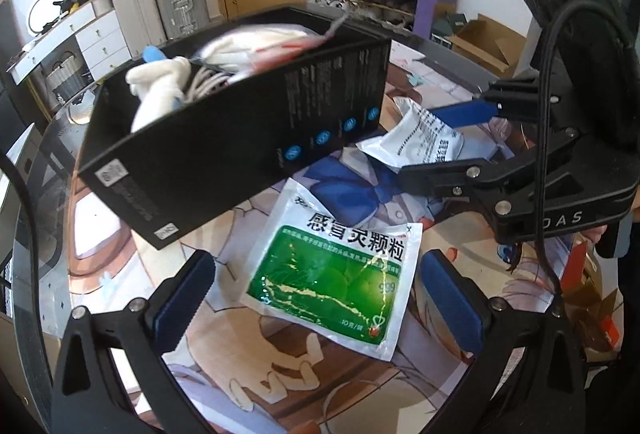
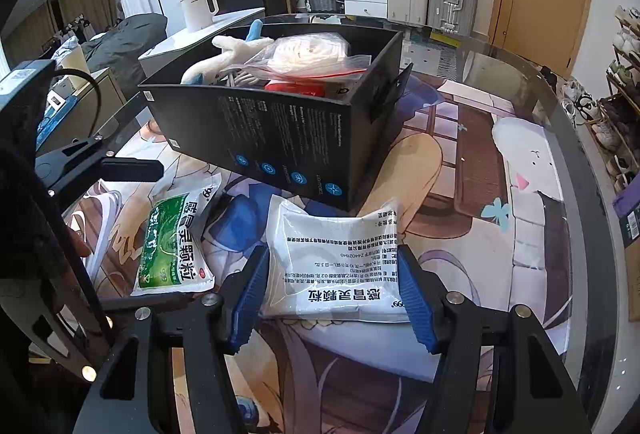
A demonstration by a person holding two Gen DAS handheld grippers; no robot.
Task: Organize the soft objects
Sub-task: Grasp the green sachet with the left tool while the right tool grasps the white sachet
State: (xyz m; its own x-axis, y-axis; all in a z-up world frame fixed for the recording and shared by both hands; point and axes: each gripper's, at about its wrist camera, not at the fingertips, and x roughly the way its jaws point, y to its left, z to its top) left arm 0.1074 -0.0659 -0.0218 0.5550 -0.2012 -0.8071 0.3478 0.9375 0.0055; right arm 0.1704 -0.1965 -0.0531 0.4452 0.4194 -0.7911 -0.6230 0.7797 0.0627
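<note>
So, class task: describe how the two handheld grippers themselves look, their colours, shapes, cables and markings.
Both are black angular frames with silver rivets and two fingers faced with ribbed blue pads. The left gripper shows its pads clearly. The right gripper matches it; seen from the left wrist camera, its body carries a black cable and pale lettering ending "DAS". No sleeves are clearly visible.
</note>
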